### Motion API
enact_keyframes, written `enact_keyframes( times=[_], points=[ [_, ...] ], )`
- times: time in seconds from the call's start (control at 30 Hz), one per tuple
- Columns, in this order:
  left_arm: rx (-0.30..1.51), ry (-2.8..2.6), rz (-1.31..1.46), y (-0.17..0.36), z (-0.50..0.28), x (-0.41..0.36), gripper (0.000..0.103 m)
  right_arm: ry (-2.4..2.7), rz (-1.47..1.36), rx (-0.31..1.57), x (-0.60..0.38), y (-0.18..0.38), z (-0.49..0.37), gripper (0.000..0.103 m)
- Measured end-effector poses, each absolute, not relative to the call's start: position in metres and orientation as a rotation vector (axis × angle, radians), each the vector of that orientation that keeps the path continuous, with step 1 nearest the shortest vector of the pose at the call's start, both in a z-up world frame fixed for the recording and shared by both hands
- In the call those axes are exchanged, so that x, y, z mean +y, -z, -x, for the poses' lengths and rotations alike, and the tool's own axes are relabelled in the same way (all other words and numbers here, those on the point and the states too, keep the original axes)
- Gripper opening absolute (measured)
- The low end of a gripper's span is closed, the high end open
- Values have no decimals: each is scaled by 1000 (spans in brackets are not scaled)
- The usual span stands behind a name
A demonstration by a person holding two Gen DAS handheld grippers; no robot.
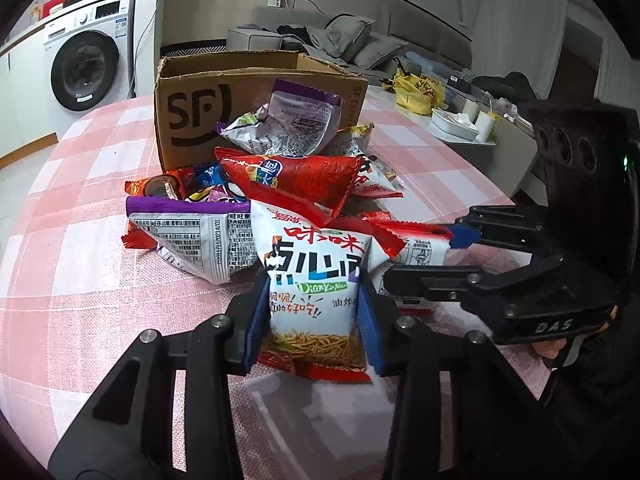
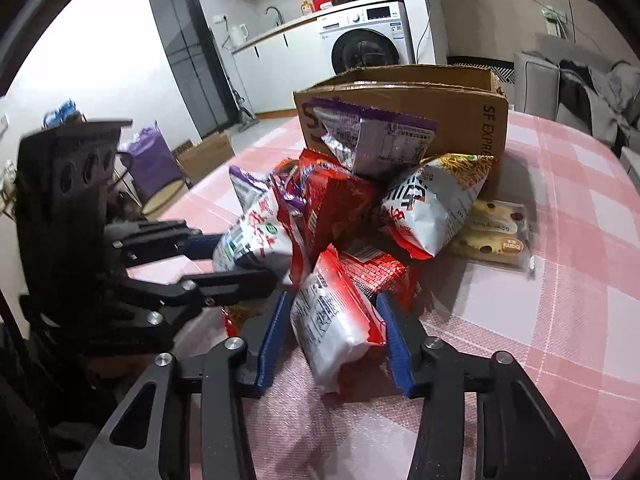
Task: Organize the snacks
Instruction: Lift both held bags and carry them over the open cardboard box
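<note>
A heap of snack bags lies on the pink checked tablecloth (image 1: 80,240) in front of an open cardboard box (image 1: 224,92). My left gripper (image 1: 314,308) is shut on a white noodle snack bag (image 1: 316,264) at the near edge of the heap, blue pads pressing both sides. Seen from the right wrist, the left gripper (image 2: 244,260) holds that same noodle snack bag (image 2: 248,240). My right gripper (image 2: 336,336) has its blue pads against a red-and-white snack bag (image 2: 332,320) and is shut on it. The left wrist view shows the right gripper (image 1: 422,258) coming in from the right.
The cardboard box (image 2: 400,92) stands behind the heap, a purple-topped bag (image 2: 376,144) leaning on it. A clear pack of cakes (image 2: 496,232) lies to the right. A washing machine (image 1: 86,68), a sofa (image 1: 360,40) and a low table with a yellow bag (image 1: 420,92) surround the table.
</note>
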State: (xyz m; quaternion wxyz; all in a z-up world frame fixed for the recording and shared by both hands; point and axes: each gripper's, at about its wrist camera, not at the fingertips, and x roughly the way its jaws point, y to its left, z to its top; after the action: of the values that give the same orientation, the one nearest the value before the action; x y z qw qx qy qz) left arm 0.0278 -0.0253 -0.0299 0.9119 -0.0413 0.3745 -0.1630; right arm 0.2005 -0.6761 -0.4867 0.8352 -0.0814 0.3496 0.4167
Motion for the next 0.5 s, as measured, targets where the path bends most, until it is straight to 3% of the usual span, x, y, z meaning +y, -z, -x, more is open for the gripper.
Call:
enact_keyframes(
  times=[0.23,0.5],
  points=[
    [752,337,129,28,-23,-20,37,-938,89,751,-690,487,-203,21],
    [685,333,178,12,-4,-14,37,-947,14,688,-708,469,-197,20]
  ],
)
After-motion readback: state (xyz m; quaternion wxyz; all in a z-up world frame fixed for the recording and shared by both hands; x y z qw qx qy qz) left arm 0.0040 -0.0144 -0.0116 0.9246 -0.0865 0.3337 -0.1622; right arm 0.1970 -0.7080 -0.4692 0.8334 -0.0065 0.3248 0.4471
